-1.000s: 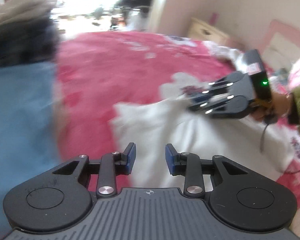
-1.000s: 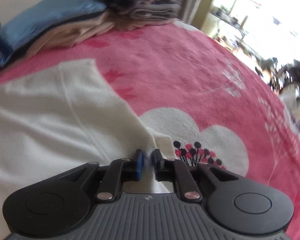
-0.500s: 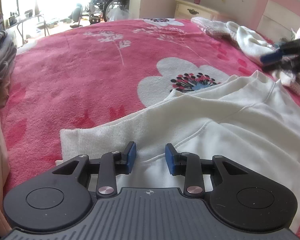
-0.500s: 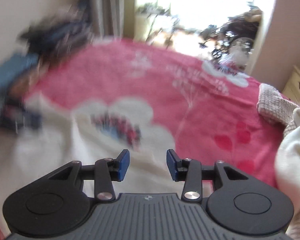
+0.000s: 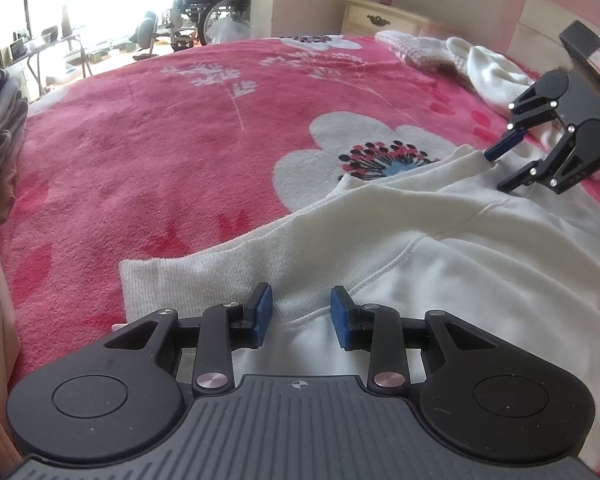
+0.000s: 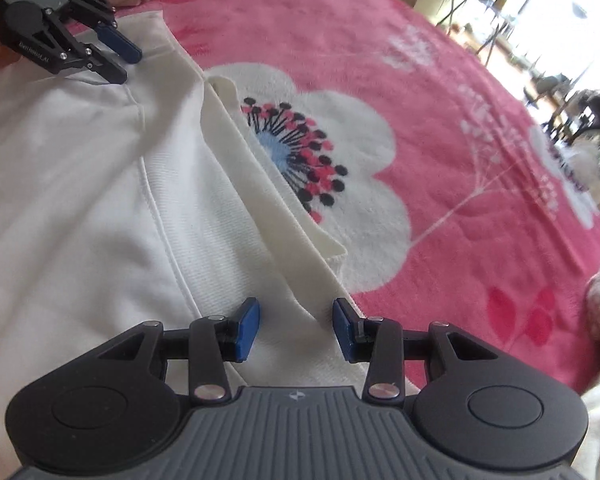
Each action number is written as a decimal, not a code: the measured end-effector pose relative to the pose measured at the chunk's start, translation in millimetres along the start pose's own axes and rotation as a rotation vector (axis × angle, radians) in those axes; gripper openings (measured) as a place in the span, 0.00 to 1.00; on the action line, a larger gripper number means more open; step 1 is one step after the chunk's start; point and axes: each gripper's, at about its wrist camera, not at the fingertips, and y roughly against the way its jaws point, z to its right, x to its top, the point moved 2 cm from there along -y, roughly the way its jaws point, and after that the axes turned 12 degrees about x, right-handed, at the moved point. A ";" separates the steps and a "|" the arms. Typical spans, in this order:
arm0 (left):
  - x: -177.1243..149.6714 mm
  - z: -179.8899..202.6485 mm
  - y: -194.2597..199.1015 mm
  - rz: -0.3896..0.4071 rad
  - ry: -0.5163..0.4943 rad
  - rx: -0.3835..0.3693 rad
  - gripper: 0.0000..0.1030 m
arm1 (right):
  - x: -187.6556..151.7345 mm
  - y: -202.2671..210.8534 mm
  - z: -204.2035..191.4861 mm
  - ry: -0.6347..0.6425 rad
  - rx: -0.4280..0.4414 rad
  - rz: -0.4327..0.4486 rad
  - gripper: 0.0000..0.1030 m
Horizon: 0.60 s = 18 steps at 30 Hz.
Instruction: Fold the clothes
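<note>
Right gripper: jaws spread, nothing pinched, where a second ago they were nipped on the white garment's edge. Now poised low in frame over a folded-over strip of that white sweatshirt, cloth between the pads but untouched. Left gripper: also parted and empty, hovering above the ribbed hem, steady for the last half second. Sweatshirt spread flat on the pink flowered blanket, filling lower right of the left view. Likely a release and regrip: both tools lined along one edge, ready for the next fold.
</note>
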 end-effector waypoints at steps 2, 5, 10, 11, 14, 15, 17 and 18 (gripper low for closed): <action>-0.3 -1.1 -0.2 0.001 0.004 -0.003 0.31 | 0.9 -0.5 -1.6 0.018 0.000 -0.019 0.40; -1.1 -0.9 -0.2 0.006 0.003 -0.005 0.31 | 0.2 -1.9 -7.7 0.030 -0.003 -0.030 0.20; -1.8 0.5 1.0 0.017 -0.014 0.001 0.32 | -2.4 5.3 -18.0 0.052 -0.100 0.007 0.02; -1.7 0.7 1.2 0.017 -0.015 0.002 0.32 | -3.6 10.9 -18.0 0.040 -0.129 0.025 0.02; -1.8 0.0 1.5 0.017 -0.012 0.002 0.32 | -8.0 20.2 -13.5 0.005 -0.195 0.053 0.02; -1.8 0.0 1.5 0.016 -0.012 0.002 0.32 | -9.3 21.4 -11.8 -0.003 -0.213 0.055 0.02; -1.6 0.2 1.3 0.017 -0.015 0.003 0.32 | -11.4 19.4 -8.3 -0.015 -0.241 0.052 0.02; -1.6 0.4 1.1 0.017 -0.017 0.004 0.32 | -11.6 13.5 -6.3 -0.019 -0.247 0.042 0.01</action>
